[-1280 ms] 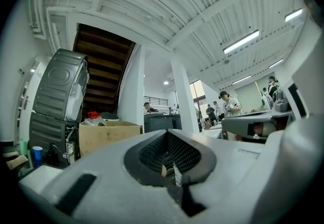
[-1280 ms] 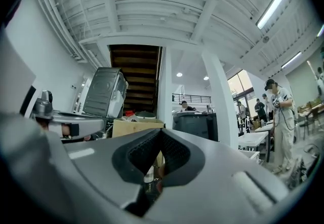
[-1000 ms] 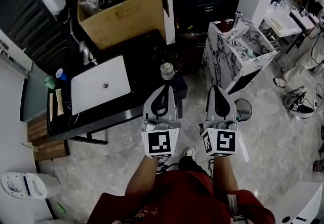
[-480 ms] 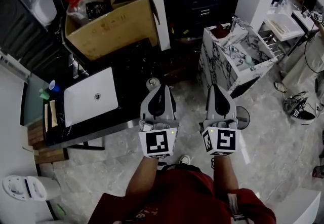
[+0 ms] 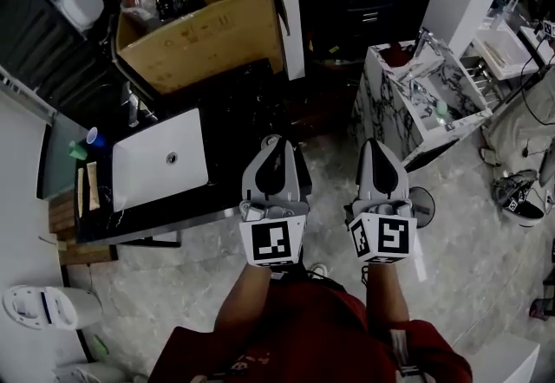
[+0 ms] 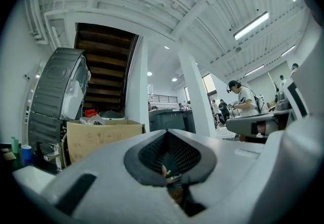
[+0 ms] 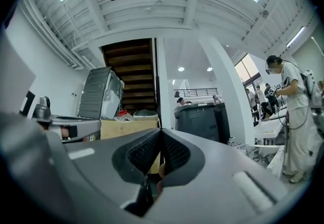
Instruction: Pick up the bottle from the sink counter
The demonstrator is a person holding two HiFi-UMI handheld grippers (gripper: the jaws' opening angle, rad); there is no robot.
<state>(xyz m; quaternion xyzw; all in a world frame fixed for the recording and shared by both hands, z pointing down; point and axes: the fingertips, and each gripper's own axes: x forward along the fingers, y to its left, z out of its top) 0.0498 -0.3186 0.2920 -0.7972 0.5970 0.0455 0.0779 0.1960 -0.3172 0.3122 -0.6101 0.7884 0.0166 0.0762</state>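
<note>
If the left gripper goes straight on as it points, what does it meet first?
Probably the bottle: in the head view its top peeks out right at the left gripper tip. The left gripper view does not show it, so the jaws may pass above.

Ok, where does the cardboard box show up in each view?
Head view: cardboard box at top left, open side up.
Left gripper view: box at lower left.
Right gripper view: box just left of centre.
Shared landmark: the white pillar directly right of the box.
</note>
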